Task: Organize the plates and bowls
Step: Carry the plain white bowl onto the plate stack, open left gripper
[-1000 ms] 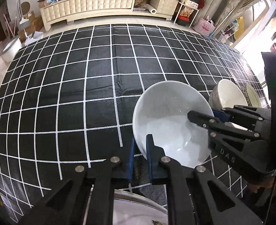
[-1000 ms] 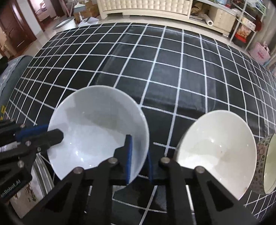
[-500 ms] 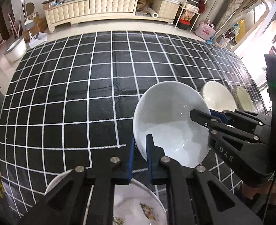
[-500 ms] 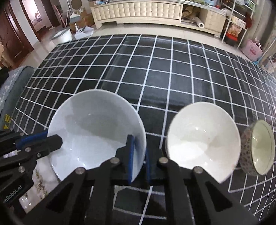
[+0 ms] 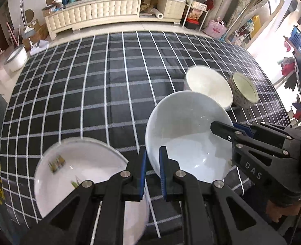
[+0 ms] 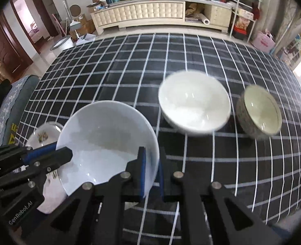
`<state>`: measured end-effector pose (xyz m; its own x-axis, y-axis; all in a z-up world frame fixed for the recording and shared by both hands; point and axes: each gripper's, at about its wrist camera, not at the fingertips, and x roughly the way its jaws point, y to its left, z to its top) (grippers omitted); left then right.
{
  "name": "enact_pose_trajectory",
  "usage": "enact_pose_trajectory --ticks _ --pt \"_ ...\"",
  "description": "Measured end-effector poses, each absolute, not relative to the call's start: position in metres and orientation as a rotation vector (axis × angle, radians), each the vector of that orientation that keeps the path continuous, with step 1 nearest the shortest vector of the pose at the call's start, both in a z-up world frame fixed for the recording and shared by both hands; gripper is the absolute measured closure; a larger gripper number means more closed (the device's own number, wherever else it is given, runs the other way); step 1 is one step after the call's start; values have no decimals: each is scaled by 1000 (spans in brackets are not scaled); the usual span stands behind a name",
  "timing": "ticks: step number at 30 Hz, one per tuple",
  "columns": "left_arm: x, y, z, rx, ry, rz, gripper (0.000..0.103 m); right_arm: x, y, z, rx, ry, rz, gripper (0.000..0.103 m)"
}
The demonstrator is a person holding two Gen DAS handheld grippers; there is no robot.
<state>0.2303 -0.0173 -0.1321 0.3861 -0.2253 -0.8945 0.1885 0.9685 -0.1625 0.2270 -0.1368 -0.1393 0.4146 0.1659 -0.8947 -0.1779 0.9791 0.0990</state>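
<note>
A large white bowl (image 5: 188, 134) (image 6: 107, 140) hangs above the checked tablecloth, pinched on two sides of its rim. My left gripper (image 5: 151, 164) is shut on its near-left rim, and my right gripper (image 6: 151, 170) is shut on its right rim. The right gripper's fingers (image 5: 230, 131) reach in from the right in the left wrist view; the left gripper's fingers (image 6: 54, 155) reach in from the left in the right wrist view. A white plate with a small print (image 5: 76, 171) (image 6: 45, 133) lies below and left of the bowl. A second white bowl (image 5: 208, 85) (image 6: 193, 102) and a small patterned bowl (image 5: 244, 88) (image 6: 260, 110) stand further right.
The table carries a black cloth with a white grid (image 5: 101, 85) (image 6: 242, 163). Beyond it stand a long cream cabinet (image 5: 93, 14), shelving (image 5: 197, 2) and floor clutter. A person's hand (image 5: 283, 212) holds the right gripper at the lower right.
Both grippers have lifted the large bowl and pulled back toward the near edge. The printed plate has come into view below left, and the two other bowls now look further off.
</note>
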Motion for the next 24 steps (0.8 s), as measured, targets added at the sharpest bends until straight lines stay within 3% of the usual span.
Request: enact_pose_trajectory --ticks 24 --pt "199 -46 -178 -13 1235 -286 93 194 -161 -180 63 1223 152 89"
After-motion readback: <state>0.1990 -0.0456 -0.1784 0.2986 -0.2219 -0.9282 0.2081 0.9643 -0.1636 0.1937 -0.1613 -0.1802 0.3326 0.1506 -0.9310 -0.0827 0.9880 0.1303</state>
